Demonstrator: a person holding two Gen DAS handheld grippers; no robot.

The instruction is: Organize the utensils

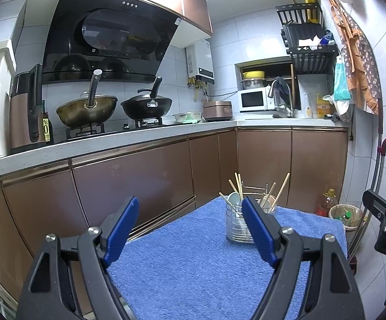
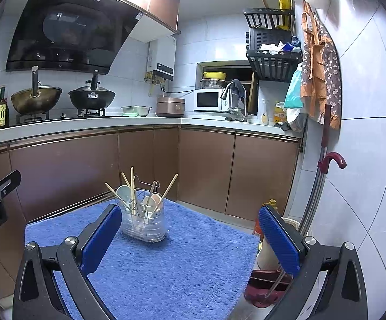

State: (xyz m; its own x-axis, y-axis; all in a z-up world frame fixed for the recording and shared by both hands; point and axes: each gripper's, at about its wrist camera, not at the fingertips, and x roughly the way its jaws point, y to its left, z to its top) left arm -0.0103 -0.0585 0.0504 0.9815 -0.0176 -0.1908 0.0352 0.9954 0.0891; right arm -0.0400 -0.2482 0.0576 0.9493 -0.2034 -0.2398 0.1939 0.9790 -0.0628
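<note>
A clear utensil holder [image 2: 144, 224] with a wire divider stands on a blue towel [image 2: 166, 261] toward its far side. Several wooden chopsticks [image 2: 132, 186] and pale spoons [image 2: 123, 192] stick up out of it. In the left wrist view the same holder [image 1: 237, 224] sits just left of my right-hand finger. My left gripper [image 1: 190, 213] is open, held above the towel [image 1: 193, 261] with nothing between its fingers. My right gripper [image 2: 190, 221] is open too, wide apart, empty, short of the holder and a little to its right.
Brown cabinets [image 2: 206, 170] and a white counter wrap the far and left sides. Two woks [image 1: 86, 109] sit on the stove. A waste basket [image 1: 349, 214], an oil bottle [image 1: 329, 200] and a red-handled umbrella [image 2: 331, 160] stand by the right wall.
</note>
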